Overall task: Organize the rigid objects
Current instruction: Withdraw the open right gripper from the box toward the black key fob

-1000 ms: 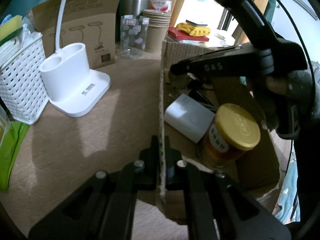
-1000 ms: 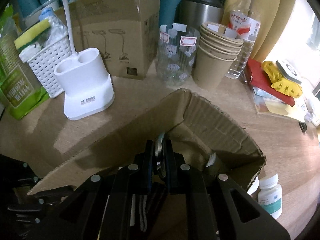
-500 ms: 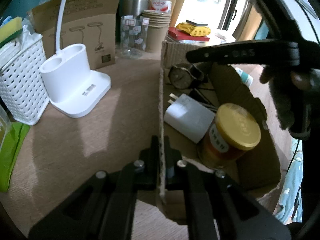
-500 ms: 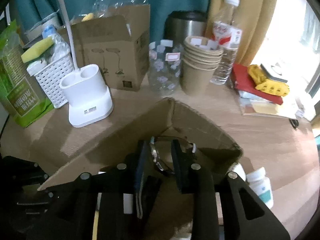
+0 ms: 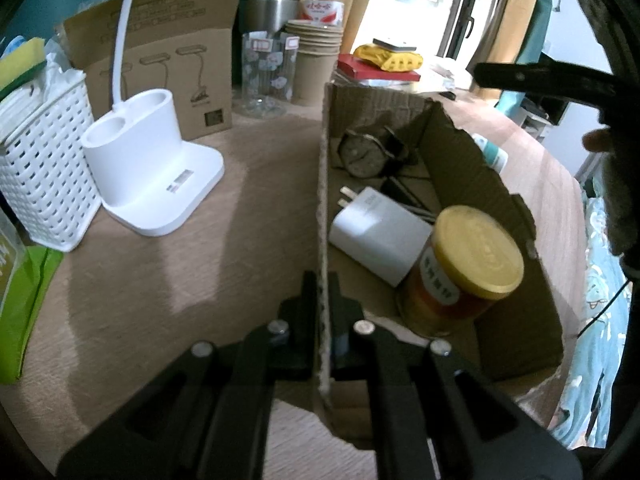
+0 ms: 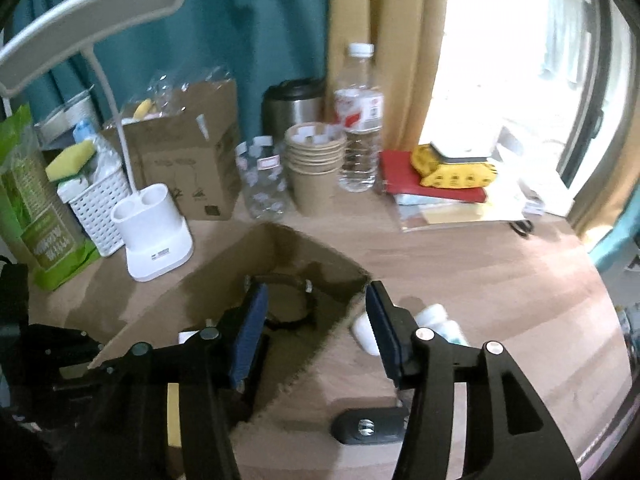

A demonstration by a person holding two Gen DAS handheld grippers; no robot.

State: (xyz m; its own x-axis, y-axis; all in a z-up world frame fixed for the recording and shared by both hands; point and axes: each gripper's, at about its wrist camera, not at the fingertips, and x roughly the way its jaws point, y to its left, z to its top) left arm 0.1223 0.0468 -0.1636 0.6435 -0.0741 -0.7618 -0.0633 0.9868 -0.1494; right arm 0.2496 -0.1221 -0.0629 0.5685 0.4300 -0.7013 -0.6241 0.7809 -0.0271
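My left gripper is shut on the near wall of the open cardboard box. Inside the box lie a black wristwatch, a white charger and a yellow-lidded jar. My right gripper is open and empty, raised above the box's far corner; the watch shows below it in the box. White pill bottles lie on the table just right of the box, partly hidden by my right finger.
A white lamp base, white basket, brown lamp carton, glass jar, paper cups, water bottle and red books line the back. A black mount piece lies near the front.
My right gripper let go of the watch, which now lies in the box, then opened wide and rose up and back. My left gripper has kept its hold on the box wall.
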